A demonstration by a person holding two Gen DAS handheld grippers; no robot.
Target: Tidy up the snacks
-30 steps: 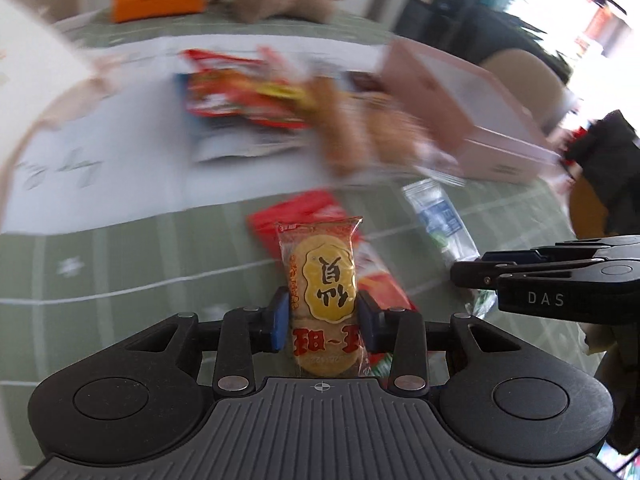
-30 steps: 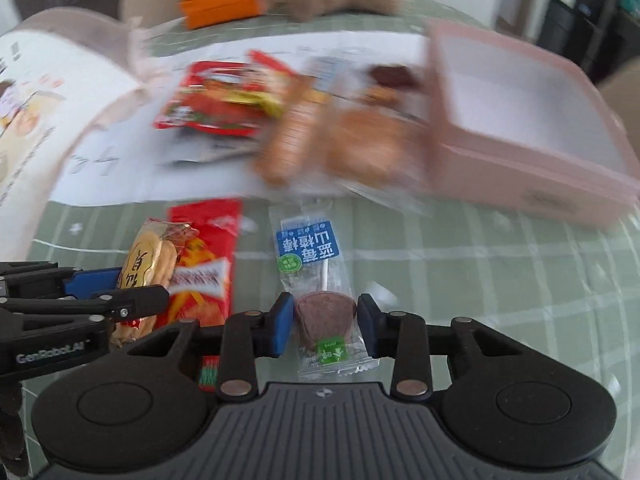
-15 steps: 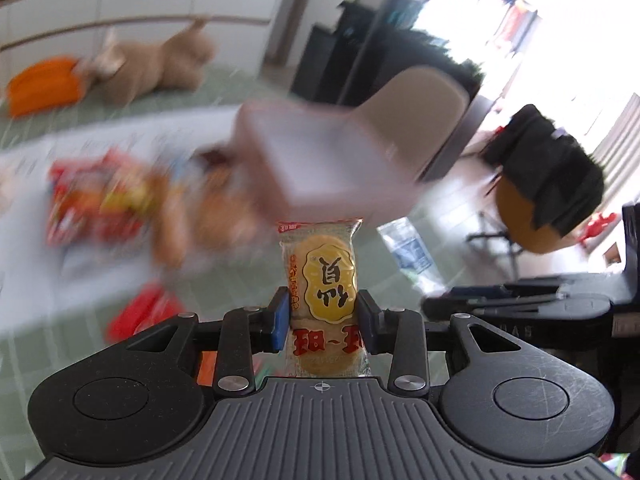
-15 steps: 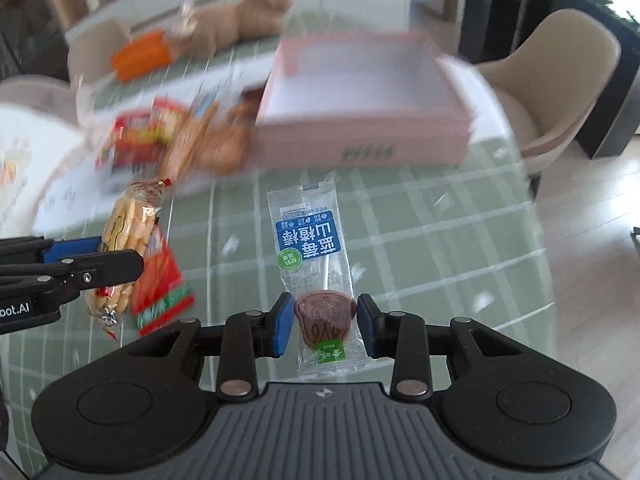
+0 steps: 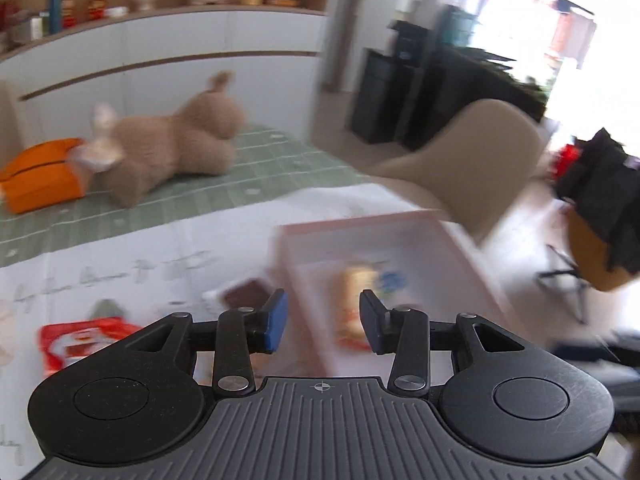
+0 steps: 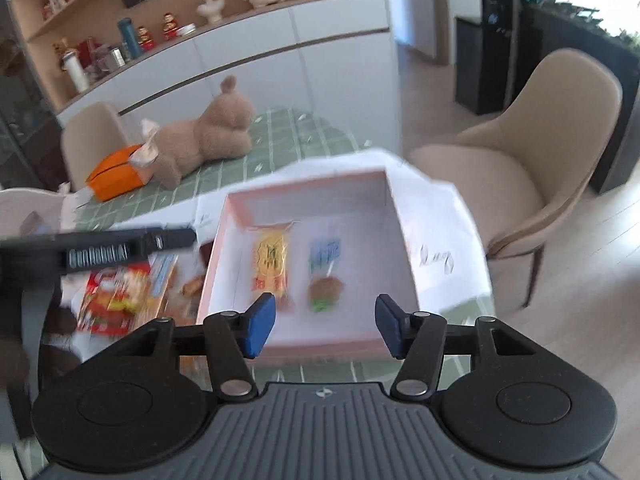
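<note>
A pink box point(image 6: 394, 216) stands on the table, also seen blurred in the left wrist view point(image 5: 460, 248). Inside it lie a yellow rice cracker pack point(image 6: 270, 266) and a clear lollipop packet point(image 6: 326, 276), side by side. The cracker pack shows blurred in the left wrist view point(image 5: 354, 300). My right gripper point(image 6: 324, 324) is open and empty above the box's near edge. My left gripper point(image 5: 322, 322) is open and empty over the box's left wall; it also shows in the right wrist view point(image 6: 120, 246), left of the box.
More snack packs point(image 6: 120, 296) lie in a pile left of the box on white paper point(image 5: 120, 268). A plush bear point(image 6: 204, 140) and an orange pouch point(image 6: 116, 172) lie at the table's far end. A beige chair point(image 6: 540, 168) stands at the right.
Both grippers moved over the pink box and opened. The rice cracker pack left my left gripper and the lollipop packet left my right; both now lie in the box.
</note>
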